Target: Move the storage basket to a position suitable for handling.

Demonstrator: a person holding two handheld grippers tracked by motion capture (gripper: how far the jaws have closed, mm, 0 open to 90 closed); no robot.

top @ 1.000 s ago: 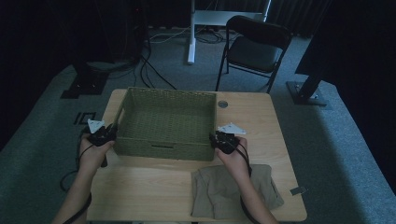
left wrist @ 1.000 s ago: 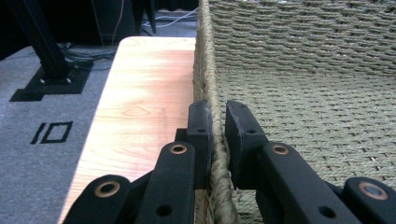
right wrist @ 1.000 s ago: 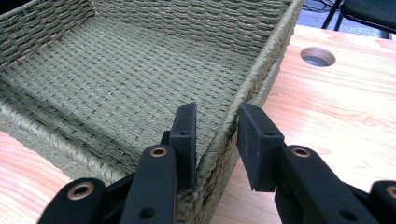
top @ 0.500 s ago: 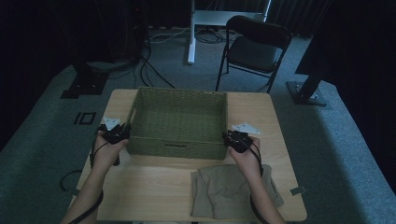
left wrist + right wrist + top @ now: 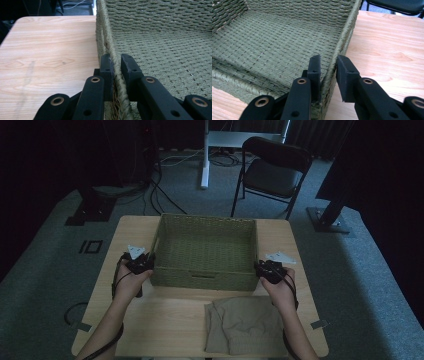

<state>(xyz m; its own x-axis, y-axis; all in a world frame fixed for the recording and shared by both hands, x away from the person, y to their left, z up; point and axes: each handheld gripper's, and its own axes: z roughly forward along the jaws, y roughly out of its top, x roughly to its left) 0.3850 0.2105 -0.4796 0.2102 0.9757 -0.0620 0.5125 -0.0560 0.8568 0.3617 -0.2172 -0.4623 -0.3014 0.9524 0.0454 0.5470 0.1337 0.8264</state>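
A green woven basket (image 5: pixel 200 277) stands on the wooden table (image 5: pixel 165 320), nothing inside it. My left gripper (image 5: pixel 147 262) is shut on the basket's left wall near the front corner. In the left gripper view the gripper (image 5: pixel 116 58) has the rim pinched between both pads, with the basket floor (image 5: pixel 162 55) to its right. My right gripper (image 5: pixel 261 268) is on the right wall. In the right gripper view the gripper (image 5: pixel 328 60) has one jaw inside and one outside the wall (image 5: pixel 342 37). These jaws have just been closing onto that wall.
A folded khaki cloth (image 5: pixel 245 325) lies on the table's front right, just below my right hand. Bare table top (image 5: pixel 50 50) spreads left of the basket and to its right (image 5: pixel 387 42). A black folding chair (image 5: pixel 272 170) stands behind the table.
The basket has slid to the right across the table with both grippers on its side walls. Both hands went to the right with it.
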